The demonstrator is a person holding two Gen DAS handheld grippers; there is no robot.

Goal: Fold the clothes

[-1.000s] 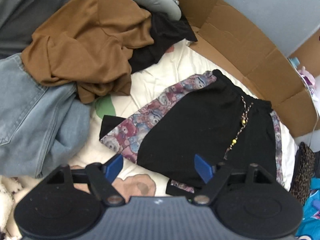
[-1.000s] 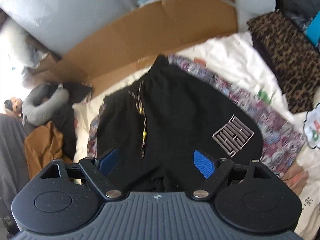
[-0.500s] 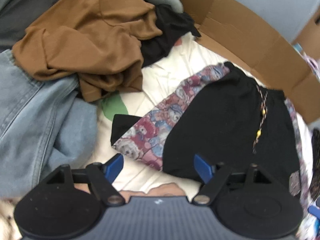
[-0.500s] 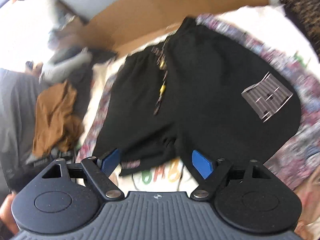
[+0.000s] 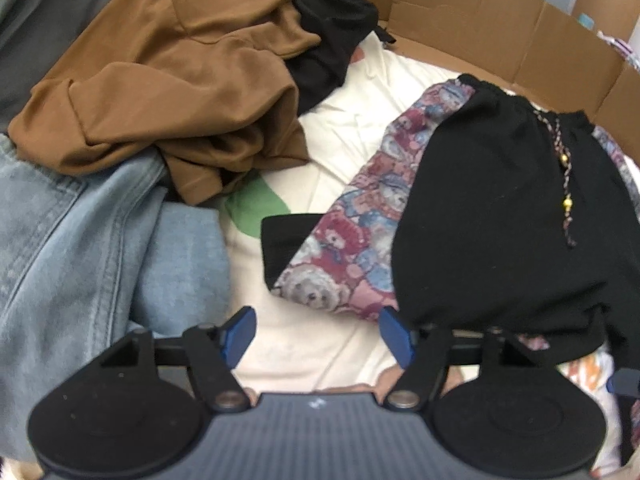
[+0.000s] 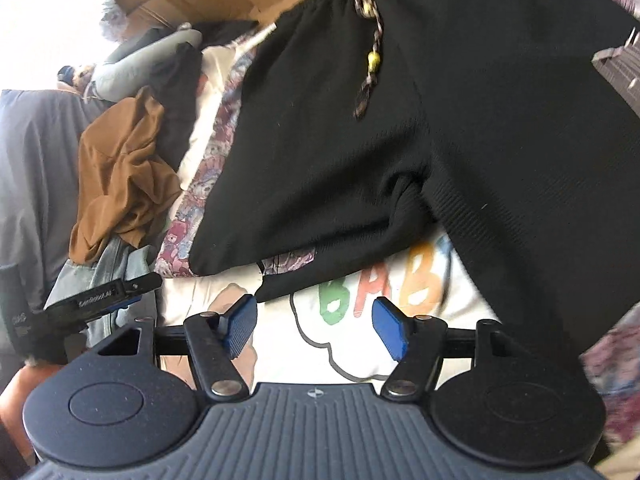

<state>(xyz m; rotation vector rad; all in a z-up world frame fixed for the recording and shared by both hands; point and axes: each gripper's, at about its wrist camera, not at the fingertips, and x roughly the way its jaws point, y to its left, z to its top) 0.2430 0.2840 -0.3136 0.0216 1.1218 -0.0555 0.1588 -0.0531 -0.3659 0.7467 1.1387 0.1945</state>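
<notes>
You're reaching for the shorts [image 5: 500,216], spread flat on the sheet [image 5: 360,112]. Both grippers, left [image 5: 318,336] and right [image 6: 316,326], are closing on nothing; next, pinch the near hems.

A cream sheet [image 5: 352,128] printed with cartoon shapes covers the surface, with a green patch [image 5: 256,208] near the centre of the left wrist view and the coloured letters "BAB" [image 6: 384,280] at 6 o'clock from centre in the right wrist view. A brown cardboard wall [image 5: 500,20] curves along the sheet's far edge from 12 to 2 o'clock. A grey neck pillow [image 6: 148,64] lies at 10 o'clock in the right wrist view, partly blurred.
</notes>
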